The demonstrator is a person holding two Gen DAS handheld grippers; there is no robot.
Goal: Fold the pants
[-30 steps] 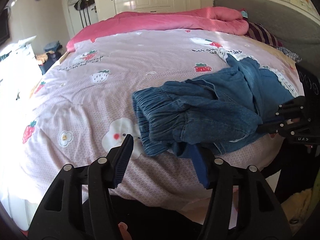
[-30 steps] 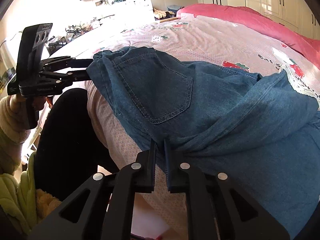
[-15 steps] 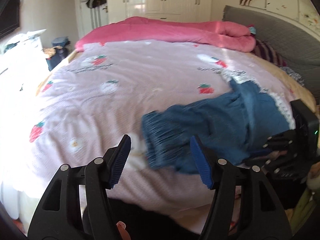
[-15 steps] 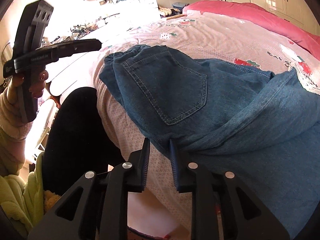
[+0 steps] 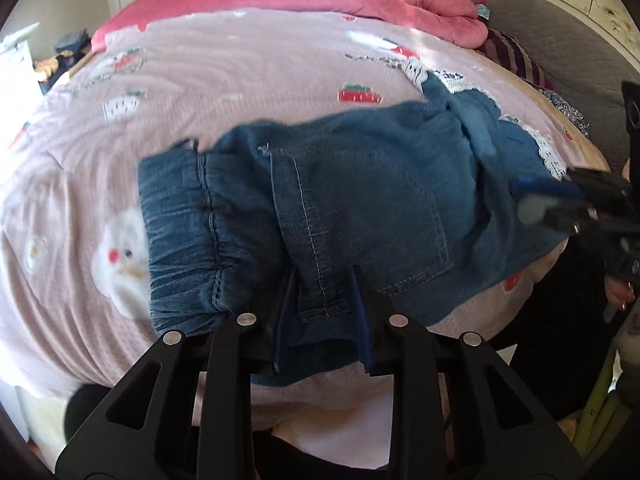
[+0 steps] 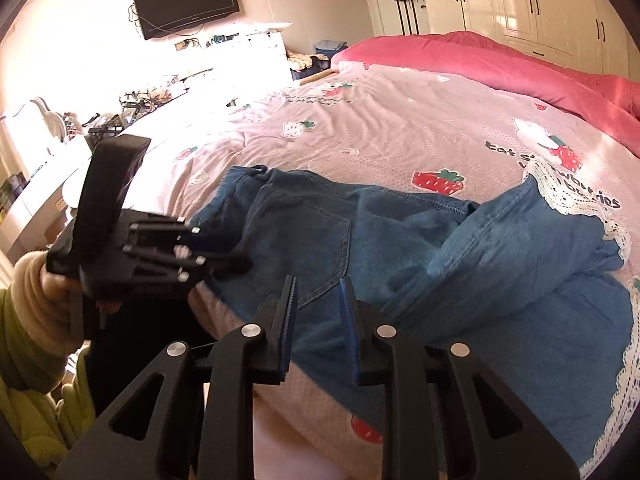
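Note:
Blue denim pants (image 5: 380, 184) with lace hems lie across the near side of the bed, the elastic waistband (image 5: 180, 240) at the left in the left wrist view. My left gripper (image 5: 325, 276) is closing on the near edge of the pants beside the waistband, with a fold of denim filling the gap between its pads. In the right wrist view that same left gripper (image 6: 224, 258) reaches in from the left at the waist end. My right gripper (image 6: 319, 284) hovers open just above the pants (image 6: 500, 260) below the back pocket (image 6: 304, 240), nothing between its fingers. It shows blurred at the right as the right gripper (image 5: 524, 200).
The bed cover (image 6: 400, 120) is pink with strawberry prints. A pink duvet (image 5: 320, 0) is piled along the far side and a grey headboard (image 5: 540, 32) stands at the right. Beyond the bed are a wall TV (image 6: 186, 0), a cluttered desk (image 6: 132, 108) and white wardrobes (image 6: 520, 0).
My left gripper dropped forward onto the near edge of the pants and its jaws narrowed around the denim. My right gripper let go of the fabric, opened and lifted slightly.

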